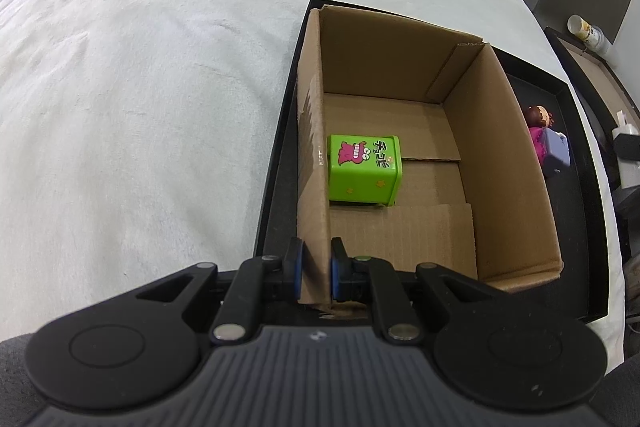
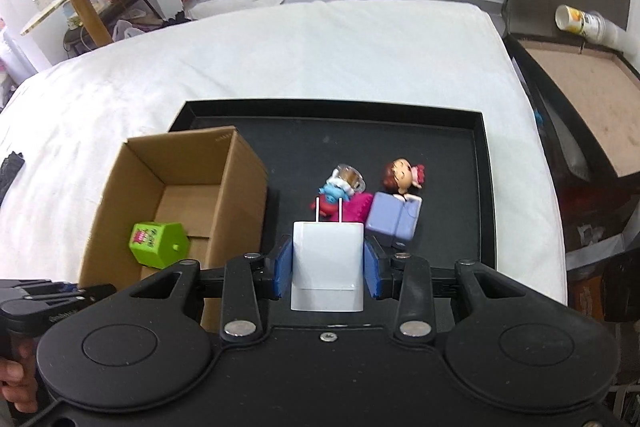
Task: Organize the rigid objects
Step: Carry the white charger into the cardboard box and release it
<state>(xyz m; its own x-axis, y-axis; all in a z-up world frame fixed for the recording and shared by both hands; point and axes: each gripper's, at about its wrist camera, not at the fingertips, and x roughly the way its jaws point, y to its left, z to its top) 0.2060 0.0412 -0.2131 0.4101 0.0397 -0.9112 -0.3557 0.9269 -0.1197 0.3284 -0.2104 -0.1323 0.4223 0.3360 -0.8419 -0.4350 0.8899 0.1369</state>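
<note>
The right claw [image 2: 327, 261] has a white charger [image 2: 328, 263] squeezed between its blue pads [image 2: 282, 267], one pad on each flat side. The charger stands along the fingers, its long axis running straight out from the claw, and its two prongs point forward and away, toward the toys ahead. It hangs above the black tray [image 2: 482, 187], with the open box [image 2: 224, 195] off to the claw's left.

The left claw [image 1: 316, 267] is pinched shut on the box's near left wall [image 1: 312, 147], one pad outside and one inside, as though steadying it. Ahead of that claw, on the box floor hard against the same wall, lies a green cube [image 1: 362, 169] tipped on its side.

Just beyond the prongs sit a small blue figure [image 2: 334, 189], a doll [image 2: 402, 177] and a lilac block [image 2: 390, 219], all crowded together on the tray.

What worries me: the charger is smooth plastic and the pads hold only its lower half, so a quick swing left could let it pivot or slide out. Coming across too low, its prongs or body could catch the box's right wall [image 2: 244, 203] and shove the box, and the left claw holds only one thin cardboard wall. Dropped from height, it may strike the cube.
</note>
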